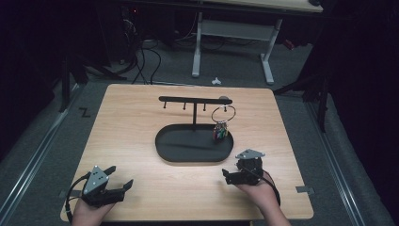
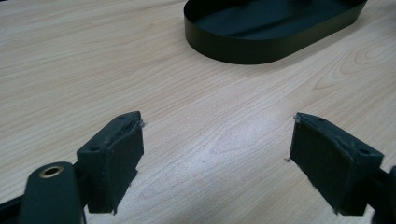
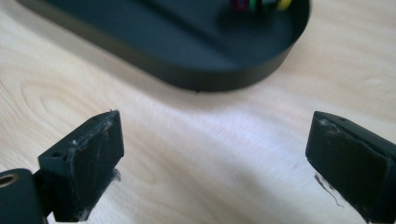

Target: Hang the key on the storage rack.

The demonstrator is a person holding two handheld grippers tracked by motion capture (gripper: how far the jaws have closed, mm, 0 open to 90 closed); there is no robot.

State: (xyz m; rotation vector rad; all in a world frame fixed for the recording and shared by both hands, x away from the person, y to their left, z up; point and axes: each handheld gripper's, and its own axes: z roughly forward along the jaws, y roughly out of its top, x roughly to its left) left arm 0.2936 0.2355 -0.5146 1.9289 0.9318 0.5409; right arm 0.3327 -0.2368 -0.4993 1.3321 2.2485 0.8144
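Observation:
A black oval tray [image 1: 188, 160] sits mid-table with a T-shaped hook stand [image 1: 193, 100] rising from it. A metal key ring [image 1: 223, 114] hangs at the stand's right end, with coloured keys [image 1: 220, 132] dangling over the tray. My left gripper [image 1: 121, 175] rests at the table's front left, open and empty. In the left gripper view the left gripper [image 2: 217, 140] points at the tray [image 2: 243, 46] over bare wood. My right gripper [image 1: 231, 168] is low at the front right, just short of the tray. The right gripper [image 3: 215, 140] stands open and empty before the tray wall [image 3: 210, 77] and keys [image 3: 261, 4].
The wooden table [image 1: 131, 127] has rounded corners. Its front edge runs just behind both hands. A white-legged desk [image 1: 233, 33] and cables [image 1: 141, 56] lie on the floor beyond the far edge. Small tape marks [image 1: 305, 189] sit near the front corners.

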